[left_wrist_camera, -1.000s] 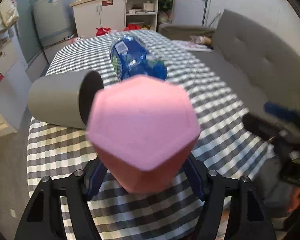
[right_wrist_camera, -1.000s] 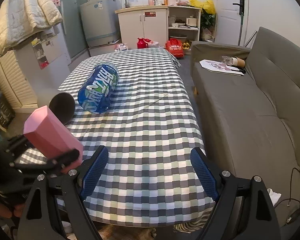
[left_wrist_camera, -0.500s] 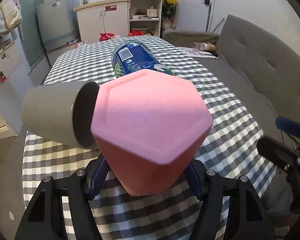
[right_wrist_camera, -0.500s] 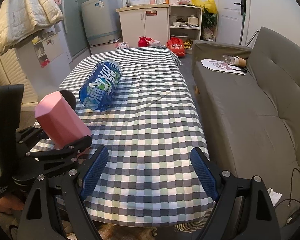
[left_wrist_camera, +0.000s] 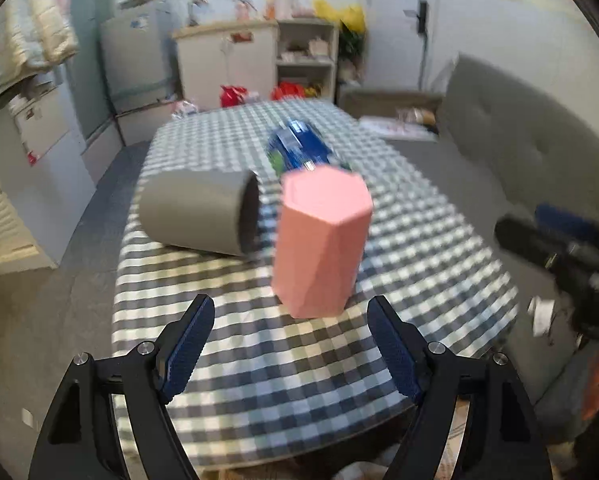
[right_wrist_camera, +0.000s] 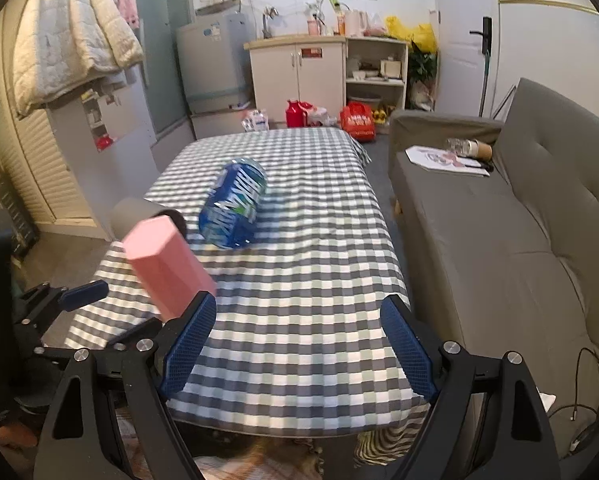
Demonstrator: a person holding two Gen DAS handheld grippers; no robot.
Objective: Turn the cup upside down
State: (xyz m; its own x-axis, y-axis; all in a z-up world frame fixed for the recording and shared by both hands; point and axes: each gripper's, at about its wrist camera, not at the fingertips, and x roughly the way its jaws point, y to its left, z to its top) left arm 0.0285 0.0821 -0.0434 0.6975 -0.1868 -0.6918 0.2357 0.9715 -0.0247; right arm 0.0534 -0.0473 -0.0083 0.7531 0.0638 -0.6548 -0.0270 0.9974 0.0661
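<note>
Pink cup [left_wrist_camera: 322,242] stands on the checked table [left_wrist_camera: 299,360], closed flat end up, presumably rim down; the rim itself is not visible. Near the table's front-left corner, just beside a grey cup [left_wrist_camera: 197,212] lying on its side with its mouth toward the pink one. Blue bottle [right_wrist_camera: 234,202] lies on its side behind both.

Left hand-held gripper [left_wrist_camera: 289,344]: jaws wide apart, nothing between them, fingers on either side of the cup base but clear of it. Left view is motion-blurred. In the right view the left gripper sits low at the table's left edge, one blue pad [right_wrist_camera: 84,295] visible beside the cup.

Right hand-held gripper [right_wrist_camera: 297,340]: jaws apart, empty, over the near edge of the table, well apart from the cup.

Progress, judged: flip looks done. Cup is inverted, resting on the table and free of both grippers. What is left: back the left gripper away without clipping the cup. Risk: tall narrow cup on soft cloth, could tip if brushed.
</note>
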